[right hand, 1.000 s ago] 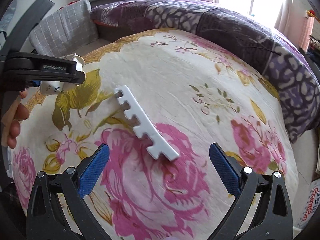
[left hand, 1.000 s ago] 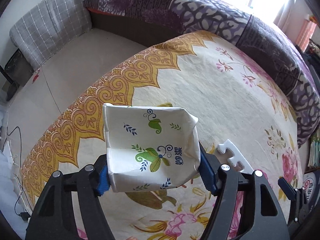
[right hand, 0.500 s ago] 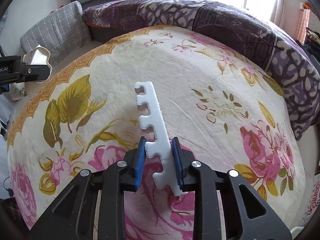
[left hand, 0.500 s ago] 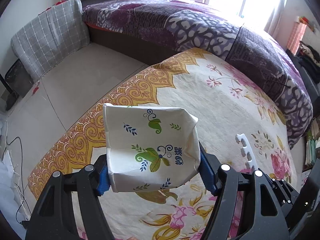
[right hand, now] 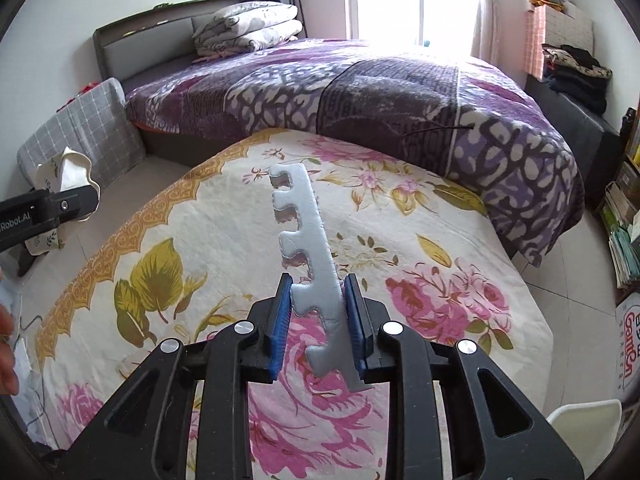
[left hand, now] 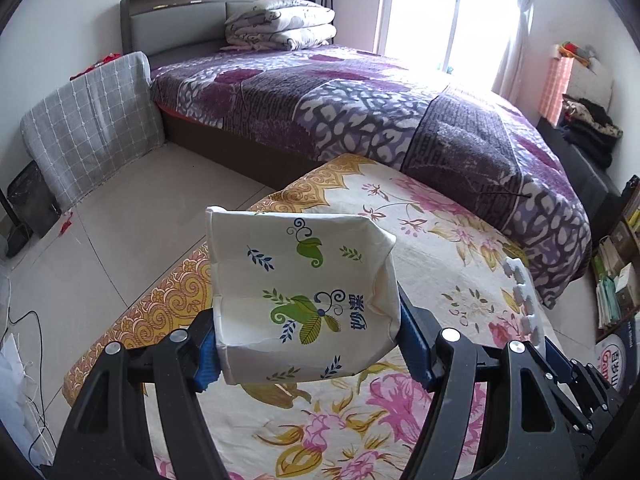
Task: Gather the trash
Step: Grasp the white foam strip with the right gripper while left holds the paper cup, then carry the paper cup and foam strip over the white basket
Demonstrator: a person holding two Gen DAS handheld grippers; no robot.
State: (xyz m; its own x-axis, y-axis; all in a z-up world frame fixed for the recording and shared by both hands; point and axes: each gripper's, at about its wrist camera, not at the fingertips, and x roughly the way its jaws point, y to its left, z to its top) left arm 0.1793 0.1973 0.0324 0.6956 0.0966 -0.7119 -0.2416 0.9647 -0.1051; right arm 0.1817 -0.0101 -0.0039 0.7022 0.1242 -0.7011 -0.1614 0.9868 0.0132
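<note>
The left gripper [left hand: 308,354] has its jaws about half open and pressed against the sides of a white paper tissue package printed with green leaves [left hand: 304,300], held clear of the cream bedspread with pink flowers [left hand: 452,264] that lies below; the wide grip suits a soft pack that would crumple if squeezed harder. The right gripper [right hand: 318,320] has its jaws nearly closed, clamped on the lower part of a white toothed foam edging strip [right hand: 308,248], which sticks out forward and upward past the blue pads [right hand: 282,320], off the bedspread. With a piece of trash in each gripper, the likely next need is a bin, and none is visible.
</note>
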